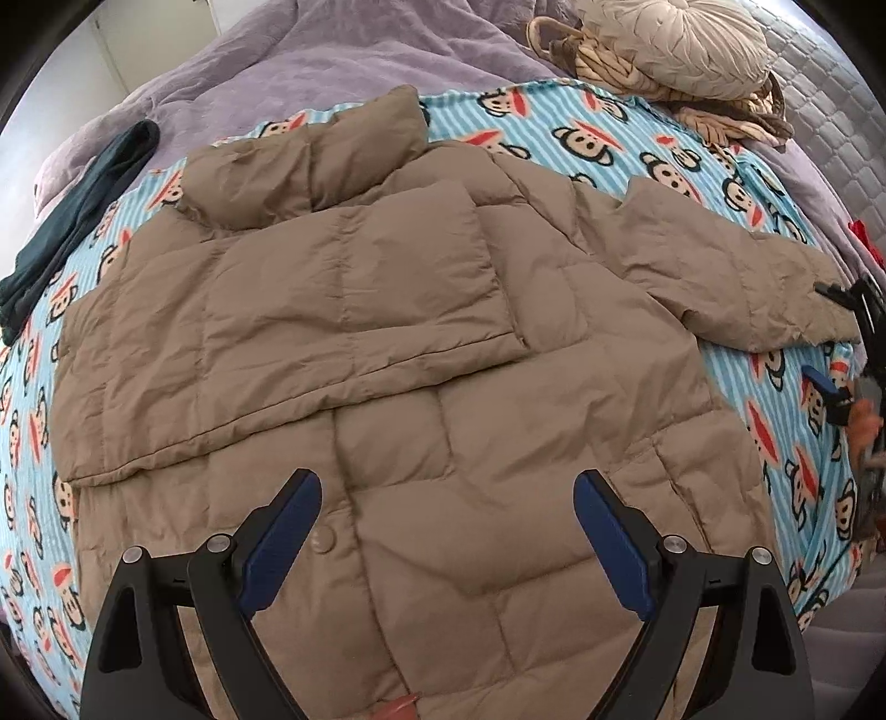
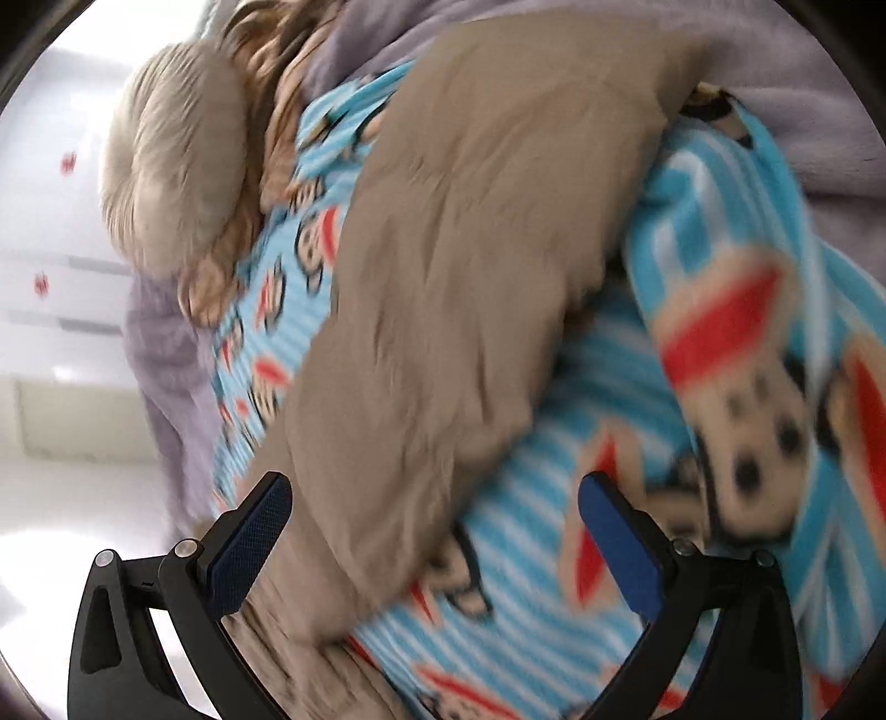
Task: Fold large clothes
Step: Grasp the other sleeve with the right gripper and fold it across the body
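Note:
A tan puffer jacket (image 1: pixel 421 343) lies flat on a blue striped monkey-print blanket (image 1: pixel 653 155). Its left sleeve is folded across the chest; its right sleeve (image 1: pixel 736 282) stretches out to the right. My left gripper (image 1: pixel 447 501) is open and empty, hovering over the jacket's lower front. My right gripper (image 2: pixel 434 512) is open, its jaws straddling the end of the outstretched sleeve (image 2: pixel 443 310) without closing on it. The right wrist view is blurred. The right gripper also shows in the left wrist view (image 1: pixel 847 315) at the sleeve cuff.
A beige round cushion (image 1: pixel 681 44) and a knotted rope cushion (image 1: pixel 603 61) lie at the blanket's far edge. A dark green folded garment (image 1: pixel 72 221) lies at the left. A lilac bedspread (image 1: pixel 310 61) surrounds the blanket.

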Demonstrator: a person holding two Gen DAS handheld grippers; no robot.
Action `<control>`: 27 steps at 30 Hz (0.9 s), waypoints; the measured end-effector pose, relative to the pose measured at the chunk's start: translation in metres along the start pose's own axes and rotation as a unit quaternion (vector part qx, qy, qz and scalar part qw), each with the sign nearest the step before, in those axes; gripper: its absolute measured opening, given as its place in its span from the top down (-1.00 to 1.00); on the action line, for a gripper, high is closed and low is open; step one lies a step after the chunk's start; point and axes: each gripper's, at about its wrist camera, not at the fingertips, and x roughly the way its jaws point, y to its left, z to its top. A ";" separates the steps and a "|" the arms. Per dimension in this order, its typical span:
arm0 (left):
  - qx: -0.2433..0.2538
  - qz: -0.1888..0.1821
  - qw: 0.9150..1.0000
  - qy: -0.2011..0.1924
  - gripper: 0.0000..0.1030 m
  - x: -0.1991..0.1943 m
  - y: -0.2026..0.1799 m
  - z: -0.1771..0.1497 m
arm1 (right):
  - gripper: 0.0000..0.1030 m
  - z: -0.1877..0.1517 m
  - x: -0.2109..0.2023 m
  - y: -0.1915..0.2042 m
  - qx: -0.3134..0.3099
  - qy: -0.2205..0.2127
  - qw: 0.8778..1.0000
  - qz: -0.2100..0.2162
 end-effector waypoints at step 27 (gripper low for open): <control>-0.127 0.016 0.987 -0.095 -0.81 -0.037 0.127 0.035 | 0.84 -0.066 -0.011 0.228 -0.268 0.011 0.958 0.097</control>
